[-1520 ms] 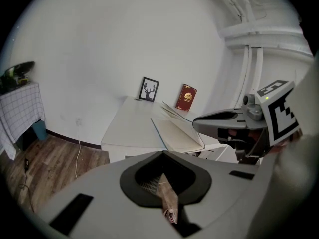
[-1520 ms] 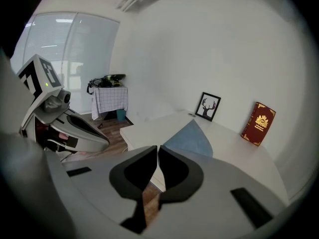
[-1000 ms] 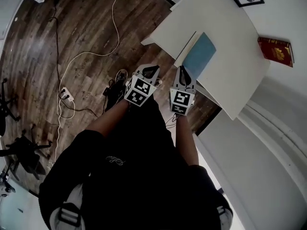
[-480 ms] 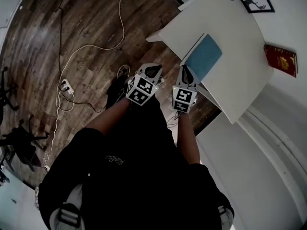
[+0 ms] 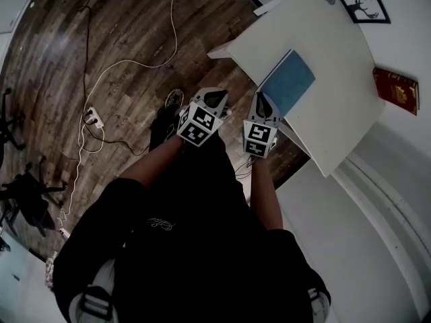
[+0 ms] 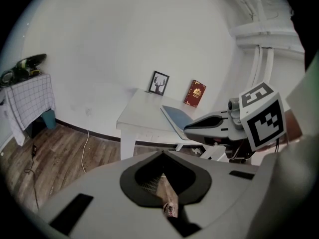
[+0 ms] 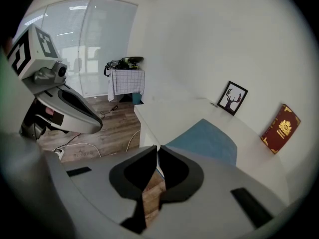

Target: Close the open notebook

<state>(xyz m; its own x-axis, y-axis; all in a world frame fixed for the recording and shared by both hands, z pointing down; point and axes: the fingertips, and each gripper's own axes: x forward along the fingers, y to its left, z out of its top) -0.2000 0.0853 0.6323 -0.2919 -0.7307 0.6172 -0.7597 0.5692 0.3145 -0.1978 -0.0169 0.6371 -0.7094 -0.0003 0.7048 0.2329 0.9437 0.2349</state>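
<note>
Left tongs (image 5: pixel 214 99) together over open floor (image 5: pixel 121 39), right tongs (image 5: pixel 262 102) together beside notebook (image 5: pixel 288 81) at table (image 5: pixel 337 59) edge

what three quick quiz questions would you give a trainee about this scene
1. True or false: the right gripper is clamped on the blue notebook.
2. What stands against the wall near the framed deer picture? A) red book B) mug C) lamp
3. Fill in: the notebook lies on a white ____.

Key: 1 false, its jaws are together with nothing between them; 2 A; 3 table.
</note>
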